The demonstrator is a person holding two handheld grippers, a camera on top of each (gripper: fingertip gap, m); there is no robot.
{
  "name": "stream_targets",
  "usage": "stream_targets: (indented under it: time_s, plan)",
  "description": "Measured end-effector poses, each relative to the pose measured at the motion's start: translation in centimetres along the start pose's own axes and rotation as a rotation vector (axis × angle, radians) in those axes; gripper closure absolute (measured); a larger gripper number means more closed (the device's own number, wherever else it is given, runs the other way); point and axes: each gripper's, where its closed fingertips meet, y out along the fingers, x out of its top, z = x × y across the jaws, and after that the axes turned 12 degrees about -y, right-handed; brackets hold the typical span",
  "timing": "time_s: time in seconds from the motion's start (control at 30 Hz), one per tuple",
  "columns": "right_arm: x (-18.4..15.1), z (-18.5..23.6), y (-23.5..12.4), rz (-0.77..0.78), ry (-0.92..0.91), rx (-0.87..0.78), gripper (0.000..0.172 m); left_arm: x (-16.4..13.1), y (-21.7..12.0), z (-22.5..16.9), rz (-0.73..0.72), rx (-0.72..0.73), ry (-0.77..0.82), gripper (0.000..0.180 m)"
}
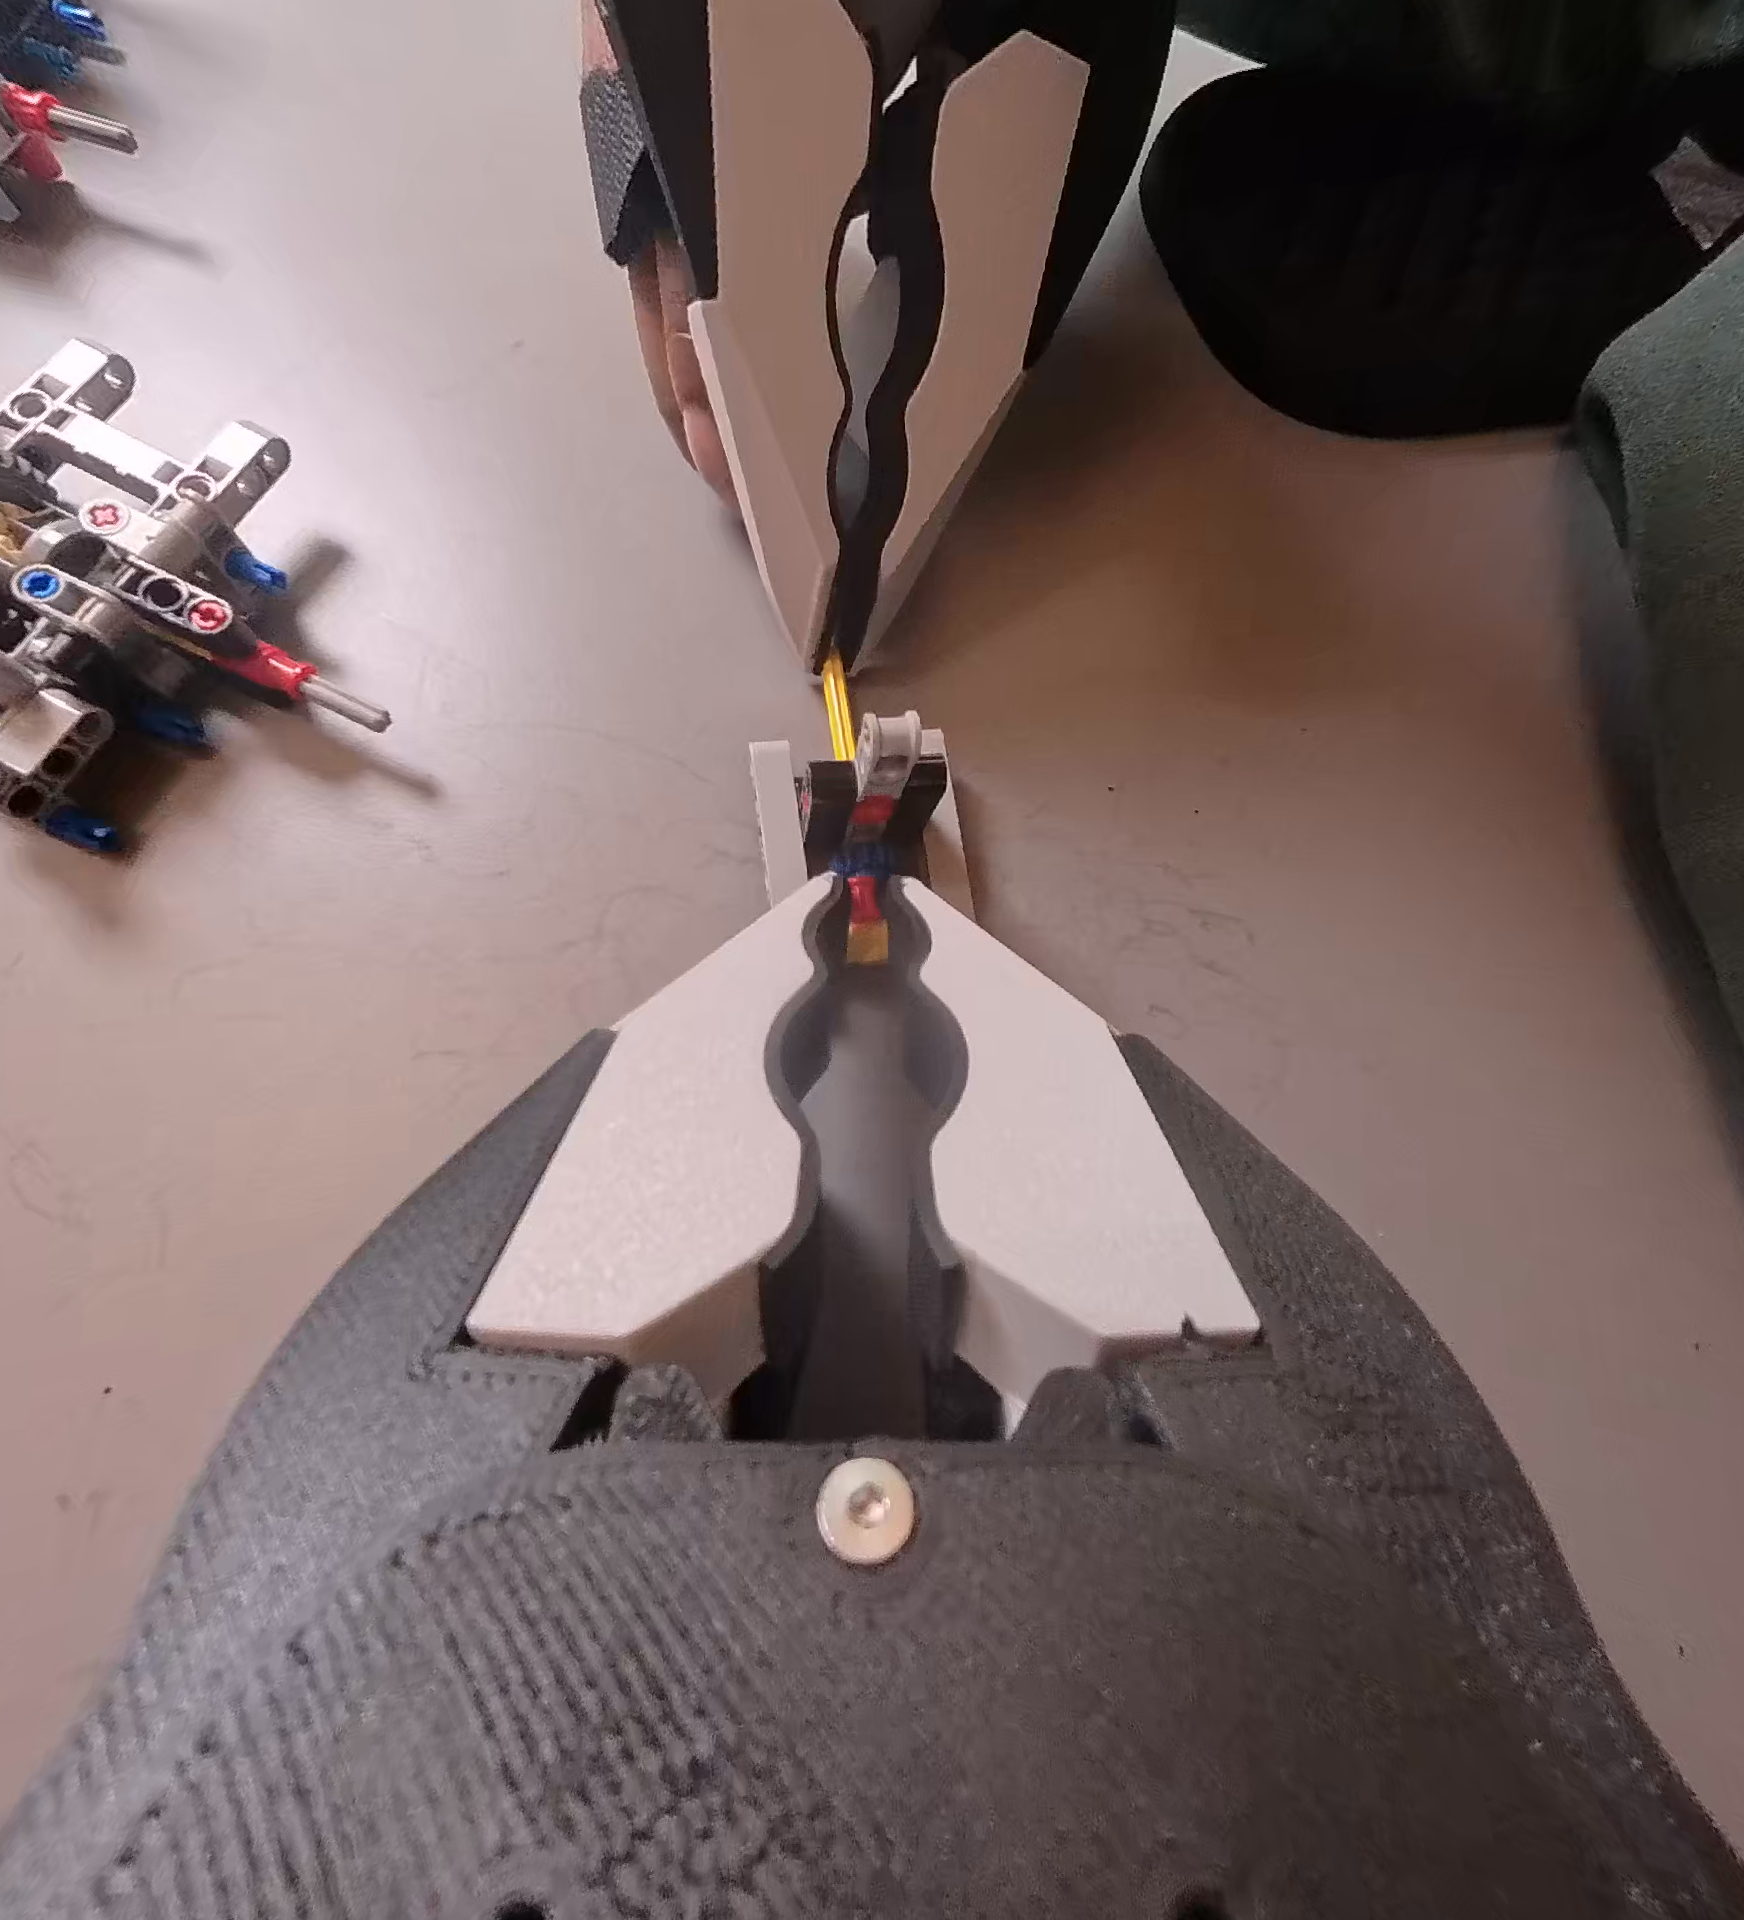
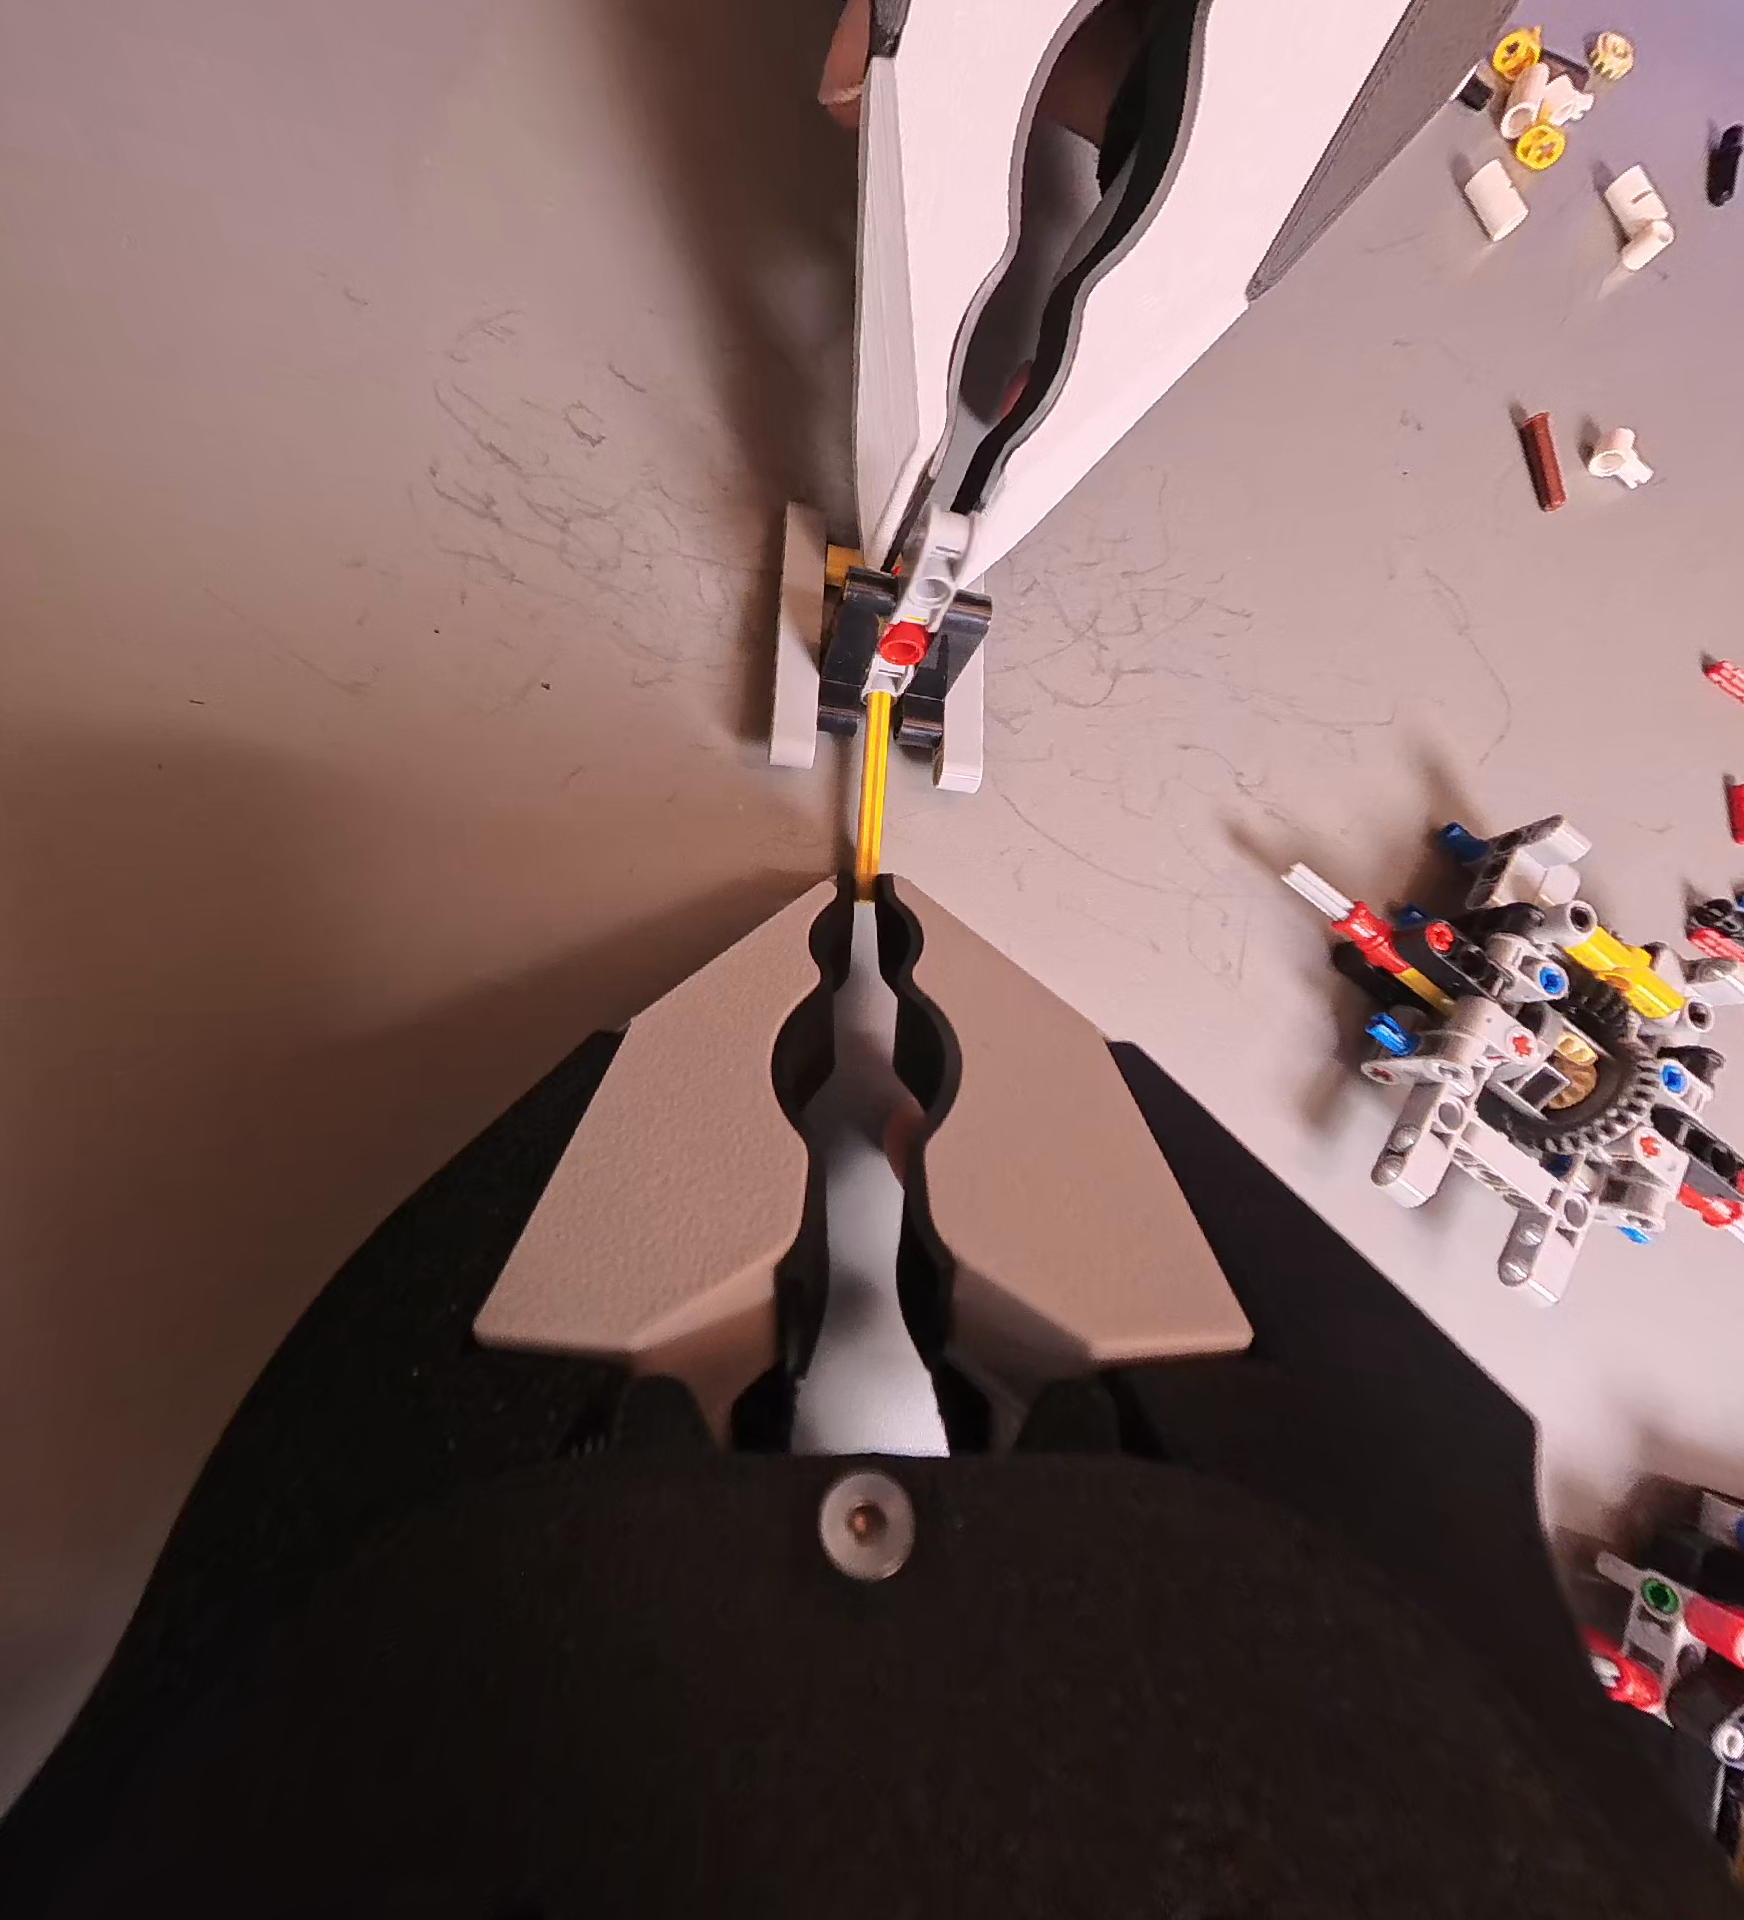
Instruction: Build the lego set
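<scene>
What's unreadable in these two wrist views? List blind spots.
- Left claw: the exact pad contact on the small building-block assembly is masked by its own white fingertips in the left wrist view.
- Yellow axle: the end inside the right claw is hidden between the dark pads.
- Gear model: cut by the left edge and blurred.
- Loose small parts: too small to identify.

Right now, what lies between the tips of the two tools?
A yellow axle runs from the right tool into a small white and black brick assembly at the left tool. Both views show it.
</scene>
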Motion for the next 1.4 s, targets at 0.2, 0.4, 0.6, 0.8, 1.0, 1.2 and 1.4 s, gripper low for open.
stream_targets:
  time_s: [0.2, 0.4, 0.6, 0.8, 1.0, 1.2, 1.4]
  plan:
    - [0.0, 0.0, 0.0, 0.002, 0.002, 0.000, 0.169, -0.1, 0.1, 0.1, 0.032, 0.026, -0.021, 0.176]
    - [0.0, 0.0, 0.0, 0.006, 0.002, -0.002, 0.169, -0.1, 0.2, 0.1, 0.078, 0.069, -0.024, 0.177]
    - [0.0, 0.0, 0.0, 0.007, 0.005, -0.005, 0.169, -0.2, 0.2, 0.1, 0.113, 0.103, -0.040, 0.178]
    - [0.0, 0.0, 0.0, 0.009, 0.003, -0.010, 0.169, -0.1, 0.2, 0.0, 0.090, 0.108, -0.017, 0.178]
    - [0.0, 0.0, 0.0, 0.005, 0.005, -0.010, 0.169, 0.0, -1.1, 0.0, -0.067, 0.045, -0.057, 0.180]
    - [0.0, -0.1, 0.0, 0.002, 0.007, -0.011, 0.169, 0.0, -1.1, 0.2, -0.087, 0.060, -0.060, 0.180]
    - [0.0, -0.1, 0.0, 0.002, 0.007, -0.011, 0.169, 0.0, -0.3, 0.3, -0.039, 0.117, -0.011, 0.171]
